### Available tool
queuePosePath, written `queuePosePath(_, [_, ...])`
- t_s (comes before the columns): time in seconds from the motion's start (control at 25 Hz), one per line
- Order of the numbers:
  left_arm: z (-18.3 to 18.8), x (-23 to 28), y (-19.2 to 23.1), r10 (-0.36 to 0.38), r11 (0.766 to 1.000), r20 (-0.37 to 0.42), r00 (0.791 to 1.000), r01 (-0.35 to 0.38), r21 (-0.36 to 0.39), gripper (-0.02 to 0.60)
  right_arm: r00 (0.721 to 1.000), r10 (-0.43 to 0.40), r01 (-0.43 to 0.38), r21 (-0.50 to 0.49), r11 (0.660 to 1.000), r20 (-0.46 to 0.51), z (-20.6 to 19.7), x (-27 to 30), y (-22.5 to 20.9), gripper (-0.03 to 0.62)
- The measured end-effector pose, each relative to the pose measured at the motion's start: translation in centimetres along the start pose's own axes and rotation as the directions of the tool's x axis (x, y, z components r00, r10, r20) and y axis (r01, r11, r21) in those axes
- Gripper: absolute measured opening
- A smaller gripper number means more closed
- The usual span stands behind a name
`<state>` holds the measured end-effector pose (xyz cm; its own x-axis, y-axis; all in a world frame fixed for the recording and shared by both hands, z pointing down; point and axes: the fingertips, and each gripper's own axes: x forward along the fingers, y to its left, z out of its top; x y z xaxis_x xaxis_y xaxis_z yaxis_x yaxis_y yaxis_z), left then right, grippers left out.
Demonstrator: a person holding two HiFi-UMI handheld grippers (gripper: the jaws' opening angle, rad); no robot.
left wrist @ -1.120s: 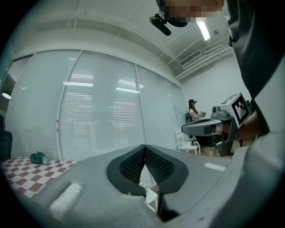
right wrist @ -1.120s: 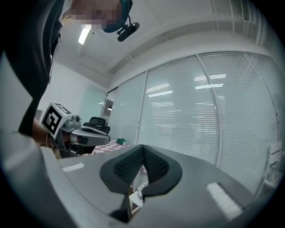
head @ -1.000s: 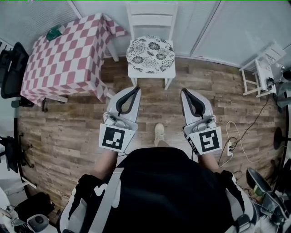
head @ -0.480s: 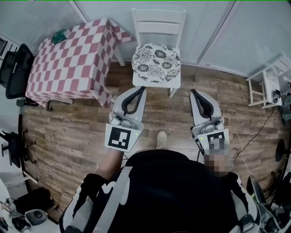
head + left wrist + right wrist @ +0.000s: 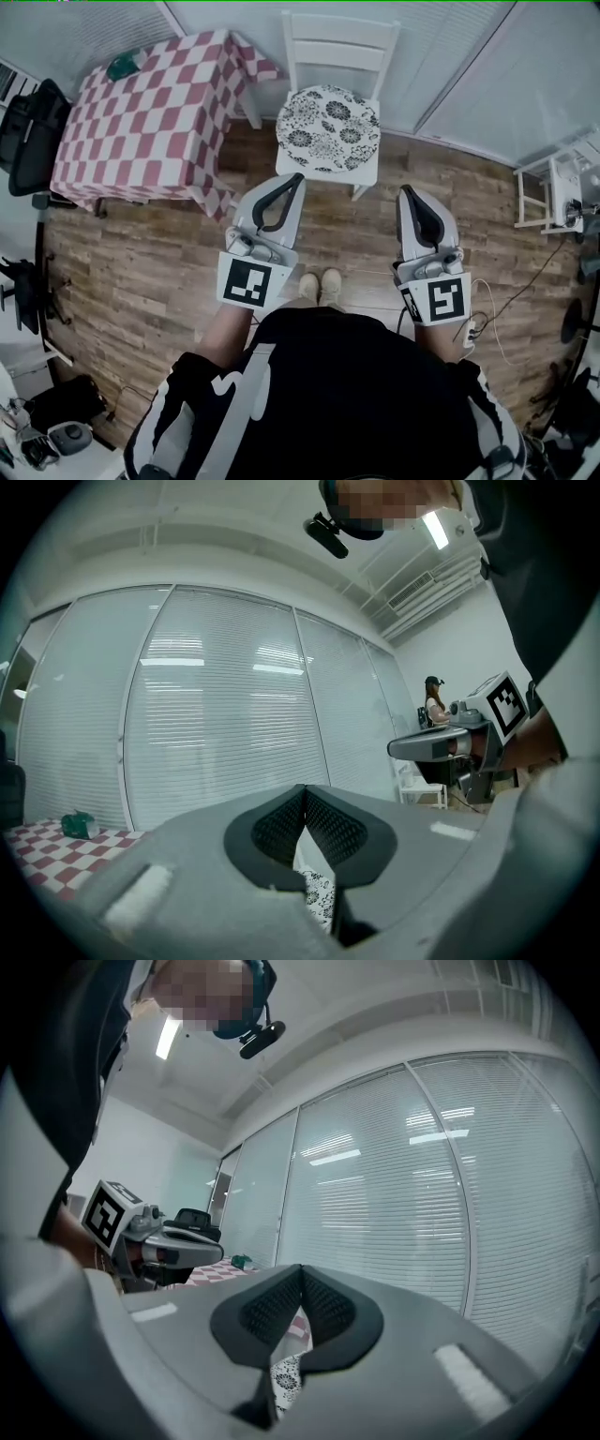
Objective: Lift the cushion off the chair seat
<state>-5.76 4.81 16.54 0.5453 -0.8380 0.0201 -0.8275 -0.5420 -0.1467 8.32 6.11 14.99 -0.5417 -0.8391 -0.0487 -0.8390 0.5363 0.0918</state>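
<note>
A round white cushion with a dark flower print (image 5: 330,128) lies on the seat of a white wooden chair (image 5: 339,37) at the top middle of the head view. My left gripper (image 5: 294,177) is held level, shut and empty, its tip just short of the seat's front left corner. My right gripper (image 5: 408,191) is also shut and empty, a little to the right of the chair's front. A strip of the cushion (image 5: 319,898) shows below the shut pads in the left gripper view, and a strip of the cushion (image 5: 284,1375) likewise in the right gripper view.
A table with a red-and-white checked cloth (image 5: 141,117) stands left of the chair, a green thing (image 5: 125,66) on its far corner. A black office chair (image 5: 23,131) is at the far left, a small white stand (image 5: 553,192) at the right. Cables (image 5: 497,309) lie on the wooden floor. Window blinds (image 5: 225,724) stand behind.
Both grippers and the person have come closer to the chair; the cushion now sits just beyond the left gripper's tip. Both grippers stayed shut.
</note>
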Motion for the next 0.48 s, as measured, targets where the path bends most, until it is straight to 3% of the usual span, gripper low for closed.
queuePosePath(0.24, [-0.1,0.4,-0.9,0.005,0.999,0.014,1.0,-0.005,-0.041,0.003,1.0,-0.001,0.001,0.003,1.0,0.004,-0.2,-0.4,-0.2,0.0])
queuePosePath(0.48, [0.3,0.1,-1.7,0.029,0.999,0.009,1.0,-0.029,-0.02,0.003,1.0,0.023,-0.023,0.0,1.0,0.011,-0.8,-1.7,-1.0,0.0])
